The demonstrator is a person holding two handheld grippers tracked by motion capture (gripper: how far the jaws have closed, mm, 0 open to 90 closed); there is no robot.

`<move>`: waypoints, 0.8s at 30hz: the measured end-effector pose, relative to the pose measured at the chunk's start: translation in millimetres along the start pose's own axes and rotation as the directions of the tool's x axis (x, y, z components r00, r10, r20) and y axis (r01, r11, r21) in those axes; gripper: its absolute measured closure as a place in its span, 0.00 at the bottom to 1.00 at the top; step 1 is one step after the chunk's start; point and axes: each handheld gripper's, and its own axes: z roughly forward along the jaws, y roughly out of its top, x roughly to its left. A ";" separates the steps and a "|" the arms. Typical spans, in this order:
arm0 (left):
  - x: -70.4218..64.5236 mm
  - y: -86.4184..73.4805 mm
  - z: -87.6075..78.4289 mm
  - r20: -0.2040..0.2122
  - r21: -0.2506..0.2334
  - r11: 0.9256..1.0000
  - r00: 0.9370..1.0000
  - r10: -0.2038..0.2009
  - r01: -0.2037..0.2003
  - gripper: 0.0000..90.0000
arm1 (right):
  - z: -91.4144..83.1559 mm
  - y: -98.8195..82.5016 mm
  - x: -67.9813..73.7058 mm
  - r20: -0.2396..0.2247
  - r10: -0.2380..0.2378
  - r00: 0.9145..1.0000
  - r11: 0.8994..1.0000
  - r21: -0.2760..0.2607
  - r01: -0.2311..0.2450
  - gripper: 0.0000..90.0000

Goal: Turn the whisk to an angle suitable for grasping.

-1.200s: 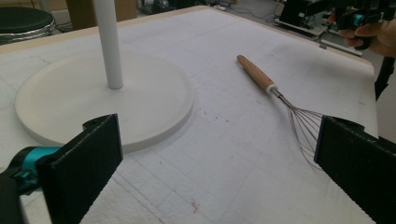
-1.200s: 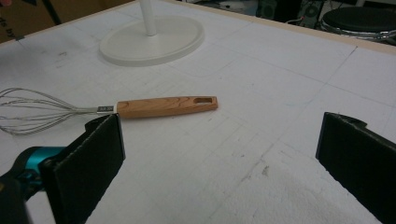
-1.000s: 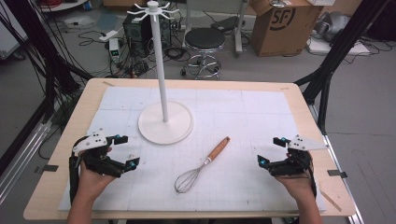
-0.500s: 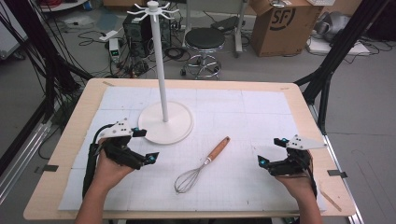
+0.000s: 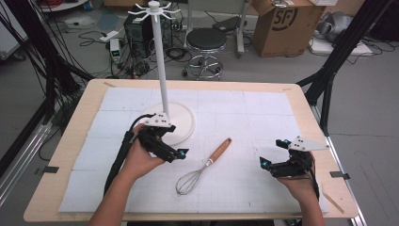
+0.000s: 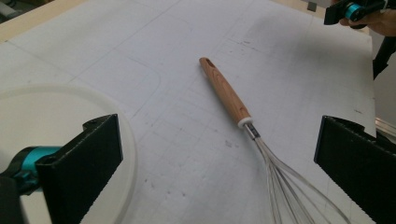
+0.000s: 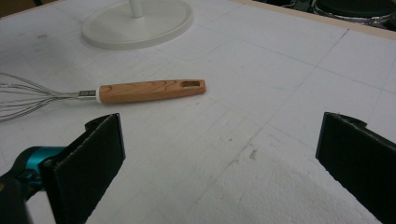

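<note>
The whisk (image 5: 203, 166) is lying flat on the white gridded mat (image 5: 263, 122), about mid-table, wooden handle pointing up toward the far right and wire loops toward the near edge. The left gripper (image 5: 175, 151) hovers just left of it with its jaws spread wide, gripping nothing — in the left gripper view the whisk sits between the two black jaws, but the wire end gets cut off at the bottom of the picture. The white stand base (image 5: 181, 123) is partly hidden behind that hand. The right gripper (image 5: 272, 153) is well off to the right, jaws also wide apart and empty — its own view clips the whisk's wires at the left edge.
</note>
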 end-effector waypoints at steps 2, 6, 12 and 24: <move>-0.7 3.1 4.2 0.003 0.011 1.000 1.000 0.006 -0.006 0.02 | -0.4 -0.2 -0.2 0.001 -0.001 1.000 1.000 -0.001 0.001 0.00; -3.3 12.5 16.5 0.017 0.033 0.999 1.000 0.017 -0.018 0.02 | -1.0 -0.2 -0.5 -0.002 0.001 1.000 1.000 -0.004 -0.001 0.00; -4.1 18.8 30.7 0.019 0.069 0.998 1.000 0.010 -0.011 0.02 | 0.2 -0.7 -0.2 -0.016 0.001 1.000 1.000 0.000 -0.001 0.00; -10.2 42.8 68.2 0.056 0.176 0.984 0.998 0.033 -0.043 0.02 | 0.0 -1.1 -0.9 -0.011 0.003 1.000 1.000 0.001 -0.003 0.00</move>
